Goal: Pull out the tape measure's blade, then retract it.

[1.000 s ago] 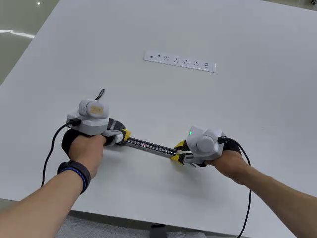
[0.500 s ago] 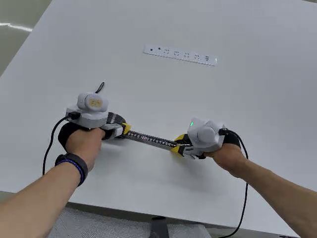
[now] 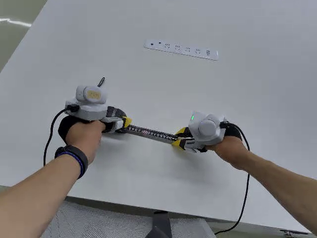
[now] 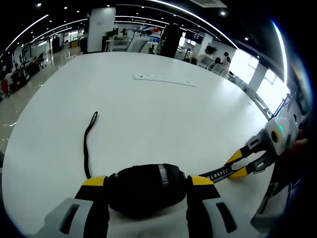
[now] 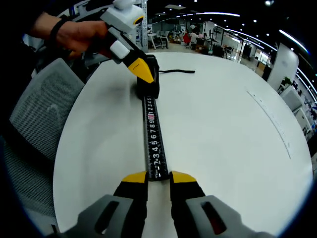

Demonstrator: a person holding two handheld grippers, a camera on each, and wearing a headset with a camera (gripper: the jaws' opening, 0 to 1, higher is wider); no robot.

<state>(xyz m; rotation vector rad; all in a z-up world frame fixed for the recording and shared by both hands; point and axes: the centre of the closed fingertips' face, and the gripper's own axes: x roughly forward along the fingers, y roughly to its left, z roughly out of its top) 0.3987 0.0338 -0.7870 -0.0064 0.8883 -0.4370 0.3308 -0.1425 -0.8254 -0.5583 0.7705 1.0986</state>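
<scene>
L hand-held gripper (image 4: 147,180) is clamped on tape measure case (image 4: 143,194), approx 9 o'clock on desk (image 3: 163,89). R hand-held gripper (image 5: 158,177) pinches blade (image 5: 153,134) tip, 3 o'clock of case. Blade is out, stretched btwn both. Power strip (image 3: 181,49) at 12 o'clock, well apart.

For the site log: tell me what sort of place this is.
Probably an open-plan office or lab: a big white table with a power strip, a mesh chair, and rows of desks under ceiling lights behind.
</scene>
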